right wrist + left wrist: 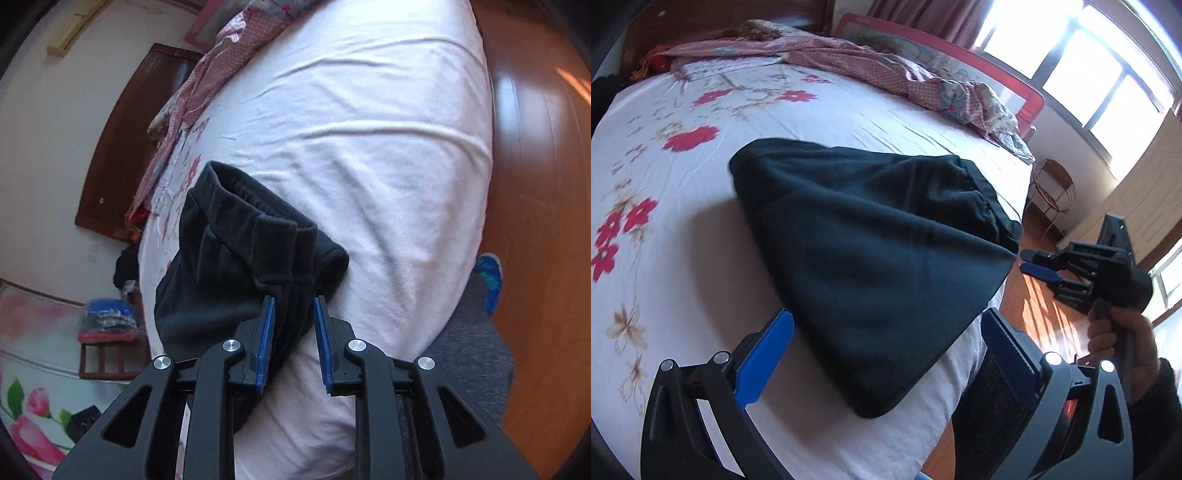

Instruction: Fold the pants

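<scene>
On the left of the left wrist view, the left gripper (882, 343) has its blue fingers (764, 360) spread wide with nothing between them; one finger hangs over the sheet, the other past the bed's edge. The pants (871, 266) lie between and beyond them on the bed (683, 240), near its edge. They are dark, almost black, folded into a thick, rough triangle with a rounded near corner. The surface is smooth on top, with a seam and a gathered edge on the far right side. The bed has a white sheet printed with red flowers (690, 137). A pink patterned quilt (849, 59) is bunched along the far side, against a red rail (1030, 99).

To the right, off the bed, the right gripper (1034, 264) is held in a hand (1123, 339) over the wooden floor (1034, 306), its tips just beside the pants' corner. Its fingers stand apart only a little.

In the right wrist view, on the far left, a clear bag (109, 319) holding folded clothes sits on a small wooden rack (110, 360). The pants (236, 266) show their ribbed waistband here, folded over in layers, the bundle lumpy. The right gripper (293, 306) is partly open with its tips at the near edge of the cloth; I cannot tell if they touch it. They clamp nothing.
</scene>
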`<state>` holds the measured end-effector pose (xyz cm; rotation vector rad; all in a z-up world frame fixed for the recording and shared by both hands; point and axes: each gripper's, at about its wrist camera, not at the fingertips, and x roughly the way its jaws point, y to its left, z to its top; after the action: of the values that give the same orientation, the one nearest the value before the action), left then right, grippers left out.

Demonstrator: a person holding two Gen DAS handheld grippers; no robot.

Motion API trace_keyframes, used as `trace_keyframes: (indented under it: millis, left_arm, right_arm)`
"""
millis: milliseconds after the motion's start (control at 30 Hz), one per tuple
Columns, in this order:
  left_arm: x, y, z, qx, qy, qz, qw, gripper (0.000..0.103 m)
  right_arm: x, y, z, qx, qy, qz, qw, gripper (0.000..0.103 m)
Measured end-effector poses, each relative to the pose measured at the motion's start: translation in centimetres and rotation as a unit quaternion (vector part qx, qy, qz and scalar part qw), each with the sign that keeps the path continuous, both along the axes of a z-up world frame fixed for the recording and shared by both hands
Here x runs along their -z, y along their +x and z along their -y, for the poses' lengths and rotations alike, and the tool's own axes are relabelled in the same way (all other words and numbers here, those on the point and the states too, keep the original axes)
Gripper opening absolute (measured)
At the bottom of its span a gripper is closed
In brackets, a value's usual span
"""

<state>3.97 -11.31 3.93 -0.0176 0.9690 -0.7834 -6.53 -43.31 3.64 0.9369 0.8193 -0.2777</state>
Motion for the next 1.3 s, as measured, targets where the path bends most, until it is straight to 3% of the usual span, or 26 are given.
trace_keyframes:
  millis: [67,133,167,200,233,367,500,533,633,667,733,767,833,867,900,933,967,1000,1067,1133,1233,1300]
  left_arm:
    - [0.4,0.3,1.9,0.028,-0.003,-0.007,0.9996,0.101]
    - [1.4,0.4,3.6,0.041,0.011,-0.019,0.9989,0.101]
    - [1.9,0.3,4.1,0.044,0.017,-0.023,0.9986,0.101]
    - [2.2,0.2,4.4,0.041,0.026,-0.02,0.9986,0.101]
    - [2.4,0.1,4.5,0.041,0.03,-0.016,0.9986,0.101]
    - [2.5,-0.2,4.4,0.042,0.035,-0.007,0.9985,0.101]
    - [2.7,-0.6,4.5,0.047,0.047,0.003,0.9978,0.101]
    - [2.7,-0.7,4.5,0.048,0.05,0.005,0.9976,0.101]
    - [2.8,-0.8,4.5,0.047,0.054,0.007,0.9974,0.101]
    - [2.9,-0.9,4.5,0.047,0.055,0.008,0.9974,0.101]
    - [3.0,-1.1,4.6,0.046,0.058,0.013,0.9972,0.101]
    - [3.1,-1.2,4.6,0.045,0.059,0.016,0.9971,0.101]
    - [3.2,-1.5,5.3,0.044,0.064,0.029,0.9966,0.101]
    - [3.3,-1.5,5.7,0.041,0.074,0.033,0.9959,0.101]
    - [3.5,-1.6,6.1,0.04,0.086,0.038,0.9948,0.101]
    - [3.7,-1.9,6.6,0.043,0.101,0.05,0.9927,0.101]
    - [3.7,-2.3,7.0,0.046,0.116,0.063,0.9901,0.101]
    - [3.8,-2.6,7.3,0.051,0.132,0.072,0.9873,0.101]
    - [3.6,-3.3,7.6,0.062,0.152,0.086,0.9827,0.101]
    - [3.0,-3.5,6.8,0.057,0.138,0.075,0.9859,0.101]
    - [2.0,-3.4,5.3,0.047,0.086,0.044,0.9942,0.101]
    - [2.1,-3.3,5.4,0.056,0.078,0.033,0.9949,0.101]
  right_arm:
    - [-2.3,1.5,0.7,-0.01,-0.036,0.017,0.999,0.02]
    - [-4.3,4.6,1.5,-0.028,-0.061,0.034,0.997,0.029]
    - [-4.9,6.3,1.7,-0.034,-0.08,0.03,0.996,0.036]
    - [-5.3,8.5,2.0,-0.042,-0.092,0.025,0.995,0.055]
    - [-5.4,10.6,2.4,-0.049,-0.094,0.021,0.994,0.059]
    - [-2.5,18.2,2.7,-0.104,-0.078,-0.059,0.99,0.064]
    - [-0.1,20.4,1.3,-0.157,-0.083,-0.093,0.98,0.063]
    - [0.2,20.1,0.8,-0.166,-0.083,-0.087,0.979,0.047]
    - [-1.0,19.3,-0.5,-0.193,-0.111,-0.051,0.974,0.021]
    - [-2.0,18.7,-1.1,-0.196,-0.122,-0.031,0.973,0.015]
    - [-4.6,16.9,-1.6,-0.185,-0.17,0.047,0.967,0.014]
    - [-5.4,15.9,-1.7,-0.177,-0.183,0.091,0.963,0.014]
    - [-4.3,16.0,-1.3,-0.173,-0.187,0.112,0.961,0.014]
    - [-2.7,16.8,-0.9,-0.168,-0.194,0.094,0.962,0.014]
    - [-0.3,17.7,-0.5,-0.166,-0.196,0.047,0.965,0.015]
    - [1.8,18.2,0.5,-0.163,-0.165,0.029,0.972,0.03]
    - [2.9,18.0,1.5,-0.143,-0.131,0.02,0.981,0.037]
    - [2.7,17.3,2.1,-0.117,-0.124,0.025,0.985,0.057]
    - [0.4,15.4,2.1,-0.089,-0.145,0.047,0.984,0.057]
    - [-1.9,13.1,1.5,-0.074,-0.162,0.056,0.982,0.057]
    - [-3.7,9.5,-0.7,-0.112,-0.106,0.126,0.98,0.057]
    - [-2.3,8.2,-1.7,-0.14,-0.048,0.142,0.979,0.057]
